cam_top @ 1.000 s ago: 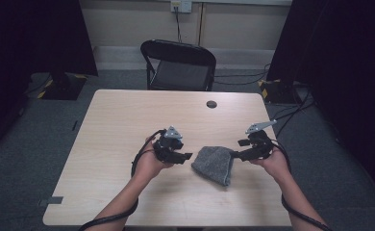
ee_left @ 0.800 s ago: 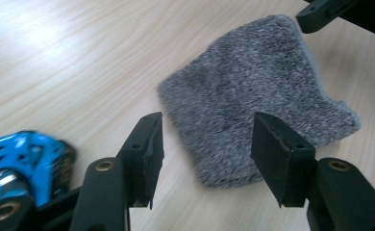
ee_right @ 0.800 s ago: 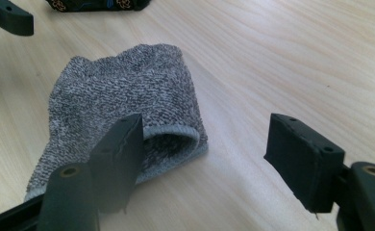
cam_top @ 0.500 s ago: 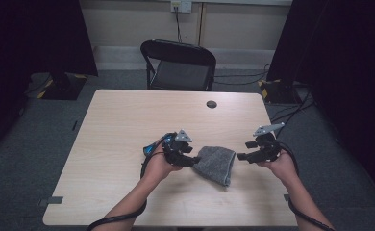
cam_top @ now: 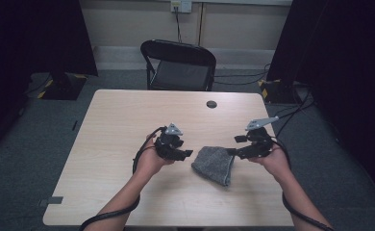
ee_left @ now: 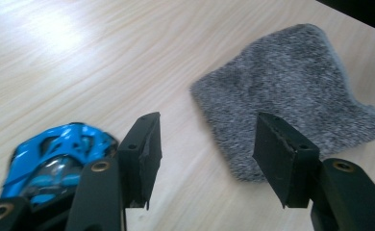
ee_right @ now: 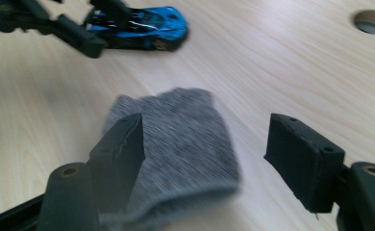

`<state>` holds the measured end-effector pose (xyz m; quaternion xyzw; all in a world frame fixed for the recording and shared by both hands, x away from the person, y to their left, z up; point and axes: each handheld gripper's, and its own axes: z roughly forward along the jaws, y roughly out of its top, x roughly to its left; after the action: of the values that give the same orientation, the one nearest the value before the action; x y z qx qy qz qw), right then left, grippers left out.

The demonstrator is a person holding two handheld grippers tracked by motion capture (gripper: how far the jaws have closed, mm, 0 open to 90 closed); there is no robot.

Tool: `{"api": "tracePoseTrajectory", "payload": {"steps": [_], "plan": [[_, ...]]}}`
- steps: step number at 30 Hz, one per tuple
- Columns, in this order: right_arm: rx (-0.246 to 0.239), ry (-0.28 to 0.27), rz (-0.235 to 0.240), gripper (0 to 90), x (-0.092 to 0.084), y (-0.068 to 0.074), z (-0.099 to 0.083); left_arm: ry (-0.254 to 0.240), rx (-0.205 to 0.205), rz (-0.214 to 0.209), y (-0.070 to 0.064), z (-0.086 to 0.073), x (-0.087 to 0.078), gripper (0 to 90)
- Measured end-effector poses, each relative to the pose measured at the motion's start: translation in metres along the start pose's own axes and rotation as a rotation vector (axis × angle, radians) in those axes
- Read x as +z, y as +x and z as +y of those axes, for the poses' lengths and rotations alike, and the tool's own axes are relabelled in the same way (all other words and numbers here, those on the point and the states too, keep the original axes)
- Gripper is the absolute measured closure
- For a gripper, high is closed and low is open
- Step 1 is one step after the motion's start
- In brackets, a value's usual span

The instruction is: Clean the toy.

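A grey knitted cloth (cam_top: 214, 164) lies flat on the wooden table (cam_top: 128, 120) between my two grippers. My left gripper (cam_top: 181, 150) hangs just left of it and points at it. Its jaws (ee_left: 207, 130) are open and have just been opening, with nothing between them. A blue toy car (ee_left: 56, 159) sits on the table behind its left jaw. My right gripper (cam_top: 235, 145) is at the cloth's right edge, open (ee_right: 205, 127), its jaws straddling the cloth (ee_right: 176, 139) without pressing on it. Beyond lie the car (ee_right: 142, 26) and the left gripper (ee_right: 56, 24).
A round cable hole (cam_top: 211, 104) is cut in the table's far side. A black folding chair (cam_top: 178, 65) stands behind the table. Cables trail from both grippers off the near edge.
Both grippers shifted a little to the right half a second ago and have come back left. The cloth has stayed where it was.
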<state>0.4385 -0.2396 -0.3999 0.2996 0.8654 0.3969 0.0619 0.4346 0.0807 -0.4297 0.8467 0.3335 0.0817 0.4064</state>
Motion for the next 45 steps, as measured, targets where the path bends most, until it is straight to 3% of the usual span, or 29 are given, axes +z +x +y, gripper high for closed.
{"api": "tracePoseTrajectory", "payload": {"steps": [3,8,9,15,17,23,26,32,38,42,45], "plan": [[-0.027,0.009,0.038,28.3,0.020,0.014,0.005,-0.006,-0.011,0.016,0.008,-0.002,-0.003,37.9],[-0.040,0.042,0.080,25.5,0.054,0.030,0.001,-0.001,0.013,0.055,0.025,-0.007,-0.008,27.5],[-0.040,0.051,0.079,24.9,0.059,0.031,-0.002,0.004,0.019,0.063,0.028,-0.008,-0.009,25.9],[-0.036,0.093,0.039,21.1,0.079,0.032,-0.022,0.042,-0.062,0.086,0.056,-0.013,-0.011,15.3],[-0.037,0.102,0.032,20.5,0.084,0.033,-0.028,0.068,-0.027,0.122,0.063,-0.015,-0.011,15.4],[-0.059,0.122,0.015,20.3,0.093,0.034,-0.037,0.096,-0.026,0.140,0.078,-0.015,-0.004,15.0],[-0.066,0.107,0.001,20.8,0.094,0.035,-0.040,0.113,-0.027,0.128,0.083,-0.016,0.001,15.0],[-0.054,0.064,-0.015,22.1,0.095,0.036,-0.047,0.125,-0.074,0.095,0.086,-0.020,0.016,15.1],[-0.057,0.045,-0.035,23.3,0.095,0.038,-0.050,0.151,-0.057,0.090,0.083,-0.019,0.030,15.2],[-0.047,0.014,-0.042,23.8,0.095,0.038,-0.054,0.168,-0.022,0.087,0.080,-0.023,0.030,15.2],[-0.045,0.005,-0.044,24.2,0.095,0.038,-0.055,0.173,-0.025,0.080,0.080,-0.028,0.028,15.2]]}}
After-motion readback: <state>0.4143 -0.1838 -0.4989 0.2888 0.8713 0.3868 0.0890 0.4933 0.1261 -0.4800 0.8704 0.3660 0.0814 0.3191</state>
